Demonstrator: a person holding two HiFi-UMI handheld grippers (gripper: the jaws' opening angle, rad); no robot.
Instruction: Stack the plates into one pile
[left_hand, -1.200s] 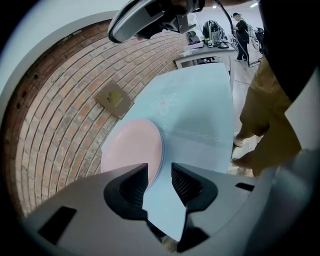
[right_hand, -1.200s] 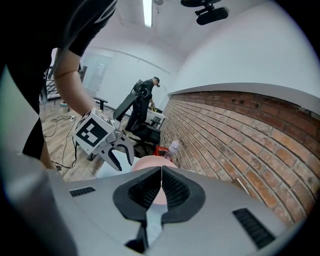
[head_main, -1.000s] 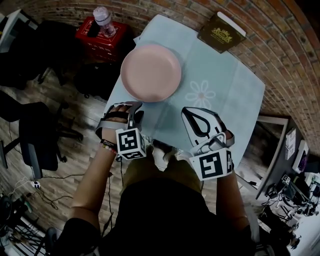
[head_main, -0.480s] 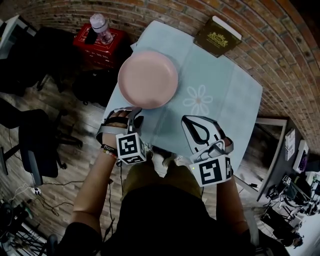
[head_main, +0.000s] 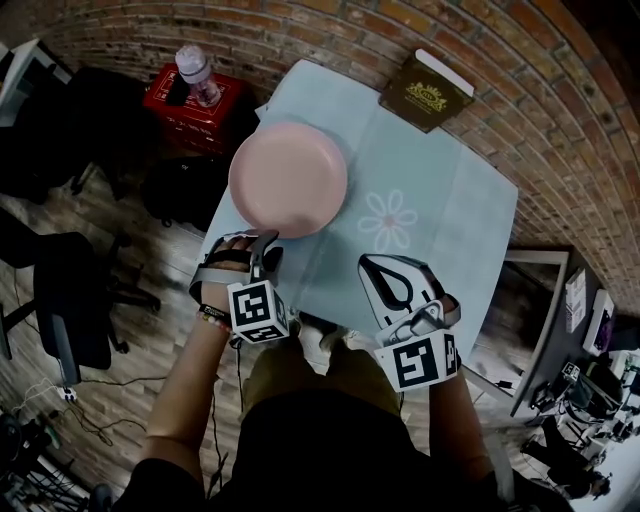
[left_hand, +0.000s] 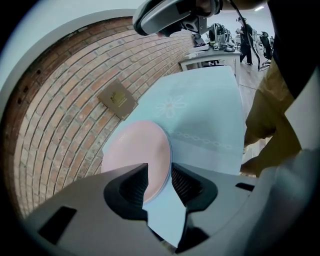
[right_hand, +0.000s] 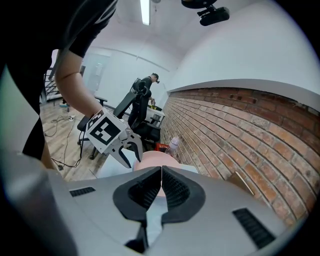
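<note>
A pink plate (head_main: 288, 178) lies on the left half of the table, on a light blue cloth (head_main: 440, 200). In the left gripper view the plate (left_hand: 132, 152) seems to show a layered rim; I cannot tell how many plates are there. My left gripper (head_main: 262, 243) hovers just short of the plate's near rim and is open, with nothing between its fingers (left_hand: 131, 189). My right gripper (head_main: 372, 265) is over the cloth's near edge, right of the plate and apart from it, shut on nothing. In the right gripper view the plate (right_hand: 156, 161) lies ahead, with the left gripper (right_hand: 127, 150) beside it.
A brown book (head_main: 425, 92) lies at the table's far corner against the brick wall. A red crate (head_main: 190, 100) with a bottle (head_main: 195, 70) on it stands left of the table. Black chairs (head_main: 70, 300) stand on the wooden floor at left. A flower print (head_main: 387, 222) marks the cloth.
The head view has shifted a little, so the table and plate sit slightly lower and further left. Both grippers stay near the table's front edge, their states unchanged.
</note>
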